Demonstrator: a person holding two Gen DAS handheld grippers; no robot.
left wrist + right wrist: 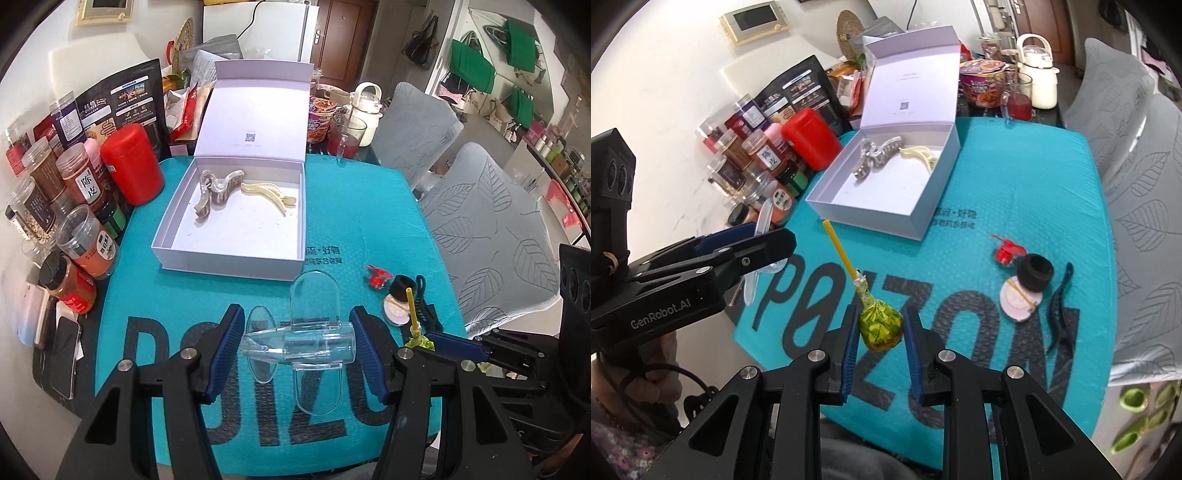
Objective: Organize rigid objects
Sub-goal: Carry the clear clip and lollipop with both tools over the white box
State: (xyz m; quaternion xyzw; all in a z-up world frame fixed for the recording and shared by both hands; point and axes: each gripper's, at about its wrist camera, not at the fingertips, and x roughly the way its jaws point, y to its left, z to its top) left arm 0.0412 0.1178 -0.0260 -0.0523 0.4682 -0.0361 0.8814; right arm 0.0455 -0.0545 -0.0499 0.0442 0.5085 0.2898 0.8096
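Observation:
My left gripper (pixel 297 347) is shut on a clear plastic hair clip (pixel 310 341), held above the teal mat (pixel 229 299). My right gripper (pixel 881 334) is shut on a lollipop (pixel 879 325) in a yellow-green wrapper, its yellow stick pointing up and left. An open white box (pixel 229 254) lies ahead on the mat. It holds a grey marbled claw clip (pixel 218 192) and a cream hair clip (pixel 267 194). The box also shows in the right wrist view (pixel 871 218).
On the mat's right lie a red clip (pixel 1006 251), a black cylinder (pixel 1034 273), a round pink compact (pixel 1019 299) and a dark hair clip (pixel 1060 306). Spice jars (pixel 74 206) and a red canister (pixel 133 164) crowd the left. Grey-covered chairs (pixel 491 229) stand at the right.

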